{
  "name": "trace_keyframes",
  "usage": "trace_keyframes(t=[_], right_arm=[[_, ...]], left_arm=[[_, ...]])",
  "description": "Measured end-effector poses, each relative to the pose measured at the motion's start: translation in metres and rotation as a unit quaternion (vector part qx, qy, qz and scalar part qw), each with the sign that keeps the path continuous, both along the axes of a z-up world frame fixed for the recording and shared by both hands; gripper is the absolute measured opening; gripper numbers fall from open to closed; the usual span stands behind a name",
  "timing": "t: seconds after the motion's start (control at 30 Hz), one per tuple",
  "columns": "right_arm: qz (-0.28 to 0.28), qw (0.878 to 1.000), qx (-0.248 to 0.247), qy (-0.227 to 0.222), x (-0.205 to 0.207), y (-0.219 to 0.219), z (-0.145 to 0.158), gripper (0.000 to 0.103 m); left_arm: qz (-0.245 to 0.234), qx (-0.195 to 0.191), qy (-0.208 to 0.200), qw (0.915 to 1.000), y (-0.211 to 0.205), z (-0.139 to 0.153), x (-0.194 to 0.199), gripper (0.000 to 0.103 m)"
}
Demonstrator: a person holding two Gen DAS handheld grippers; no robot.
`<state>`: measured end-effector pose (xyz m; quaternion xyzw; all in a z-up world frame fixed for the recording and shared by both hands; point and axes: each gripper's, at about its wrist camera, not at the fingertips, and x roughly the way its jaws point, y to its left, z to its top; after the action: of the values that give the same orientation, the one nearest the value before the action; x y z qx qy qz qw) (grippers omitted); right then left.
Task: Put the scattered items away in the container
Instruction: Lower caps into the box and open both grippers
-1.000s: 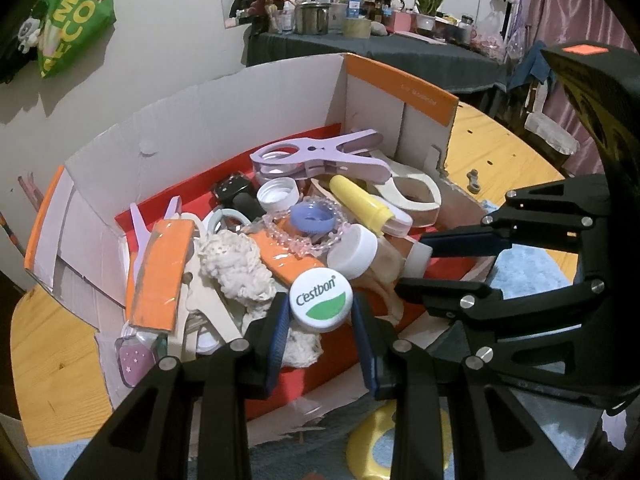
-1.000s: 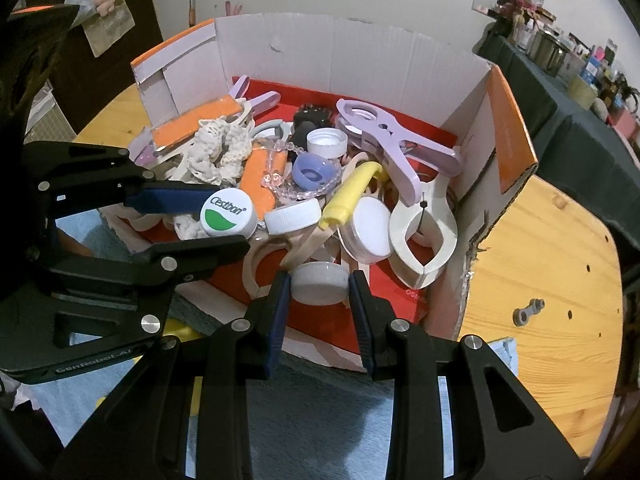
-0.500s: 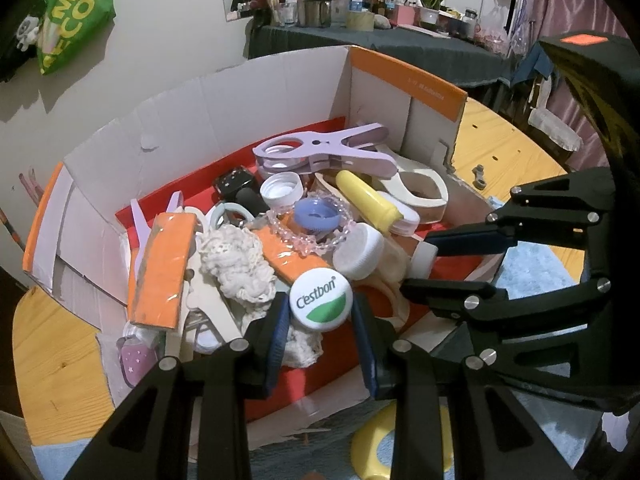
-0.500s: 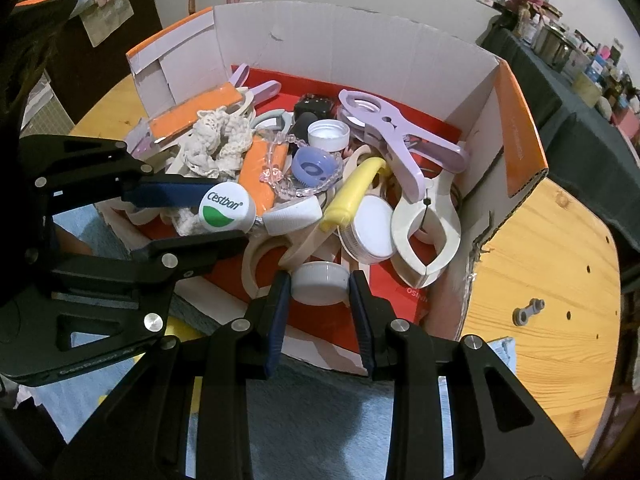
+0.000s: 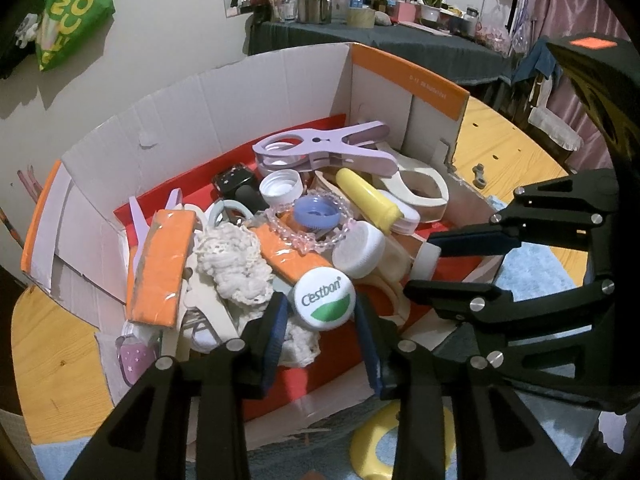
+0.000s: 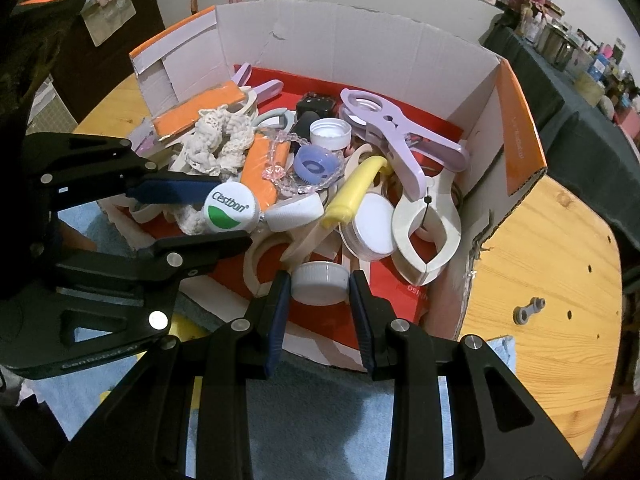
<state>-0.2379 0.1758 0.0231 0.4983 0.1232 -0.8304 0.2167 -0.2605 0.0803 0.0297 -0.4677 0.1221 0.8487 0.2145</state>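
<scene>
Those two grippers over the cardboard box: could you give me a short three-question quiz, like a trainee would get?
1. True or false: the left gripper has its jaws around a white cap printed Cestbon.
2. What is between the right gripper's jaws? A) yellow tube B) plain white cap C) purple clip
3. Fill in: both caps are held over the cardboard ____.

Key: 1 true; 2 B, the plain white cap; 3 box.
</scene>
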Motion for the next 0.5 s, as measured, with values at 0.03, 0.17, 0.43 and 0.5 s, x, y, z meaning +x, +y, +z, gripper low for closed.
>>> trace_keyframes(t=[0.03, 0.17, 0.43, 0.5], right_arm=[[0.0, 1.0, -0.002, -0.001, -0.0001, 0.0004, 0.0002, 0.029], [0.0, 1.0, -0.002, 0.0, 0.0009, 0.0013, 0.0007, 0.029], [0.001, 1.0, -0.007, -0.004, 0.0011, 0.0024, 0.0022, 0.029], [0.001, 1.0, -0.009, -0.006, 0.0009, 0.0033, 0.0031, 0.029]], left_arm=[[0.0, 0.001, -0.001, 1.0, 0.0001, -0.0001, -0.0002, 0.039], [0.0, 0.001, -0.002, 1.0, 0.0006, 0.0001, -0.0002, 0.039], [0.0, 0.002, -0.002, 1.0, 0.0012, 0.0001, -0.0005, 0.041], [0.0, 0.003, -0.003, 1.0, 0.0013, 0.0003, -0.0003, 0.041]])
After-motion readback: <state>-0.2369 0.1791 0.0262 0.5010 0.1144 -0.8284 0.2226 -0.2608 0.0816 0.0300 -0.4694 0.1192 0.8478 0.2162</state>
